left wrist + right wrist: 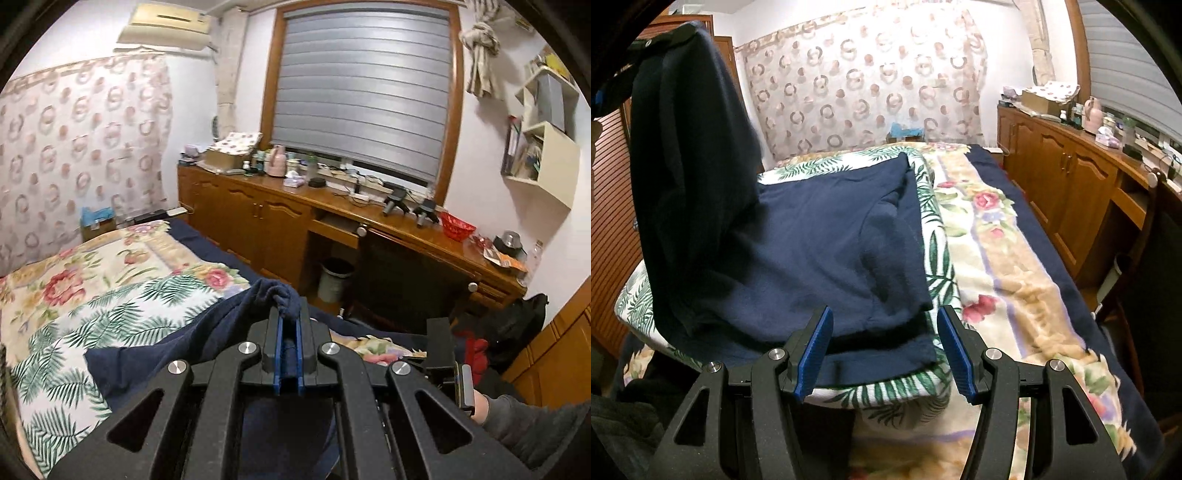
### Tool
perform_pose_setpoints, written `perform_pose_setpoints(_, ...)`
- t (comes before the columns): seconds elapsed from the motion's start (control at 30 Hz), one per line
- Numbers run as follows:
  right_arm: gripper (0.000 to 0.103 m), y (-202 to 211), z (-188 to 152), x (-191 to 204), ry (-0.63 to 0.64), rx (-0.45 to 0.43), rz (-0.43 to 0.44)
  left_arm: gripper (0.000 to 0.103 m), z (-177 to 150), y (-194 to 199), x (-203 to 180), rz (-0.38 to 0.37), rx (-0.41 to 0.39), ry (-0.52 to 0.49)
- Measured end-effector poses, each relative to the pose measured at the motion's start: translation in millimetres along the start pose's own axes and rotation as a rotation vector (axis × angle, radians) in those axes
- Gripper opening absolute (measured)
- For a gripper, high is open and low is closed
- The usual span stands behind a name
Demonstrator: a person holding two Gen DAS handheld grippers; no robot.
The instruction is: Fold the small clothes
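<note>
A navy blue garment (812, 236) lies spread on the leaf-print blanket (938, 258) on the bed. Its left part (687, 147) is lifted high and hangs in a steep drape. In the left wrist view my left gripper (288, 314) is shut on a bunched edge of this navy garment (166, 343), which falls away below and to the left. My right gripper (886, 325) stands open at the near hem of the garment. Its blue pads (816, 350) sit on either side of the hem corner without pressing on it.
A floral blanket (1015, 266) covers the rest of the bed. A wooden cabinet and desk (280, 214) with many small items runs along the window wall, with a waste bin (334, 278) under it. A louvred wooden door (609, 221) stands left of the bed. A grey sleeve (524, 421) shows at the lower right.
</note>
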State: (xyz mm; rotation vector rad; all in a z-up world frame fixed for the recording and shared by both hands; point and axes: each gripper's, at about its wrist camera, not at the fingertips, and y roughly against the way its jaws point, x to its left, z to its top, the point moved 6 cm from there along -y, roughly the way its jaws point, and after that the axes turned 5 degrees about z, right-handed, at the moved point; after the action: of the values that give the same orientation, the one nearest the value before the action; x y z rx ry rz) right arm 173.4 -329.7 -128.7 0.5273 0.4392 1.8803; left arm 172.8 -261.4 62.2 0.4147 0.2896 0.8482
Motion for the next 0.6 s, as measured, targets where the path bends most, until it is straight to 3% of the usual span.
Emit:
perform_pose_setpoints(0.27,0.061,4.4,-7.5,-0.9,-0.007,0.004,-0.005,0.007,-25.6,-36.0,-4.9,0.067,0.117,-0.067)
perform_pose_setpoints(0.6,0.061,8.7,0.5,1.5,0.003,-0.001,-0.02,0.042,-65.0,-16.1,25.2,0.133,0.122,-0.033)
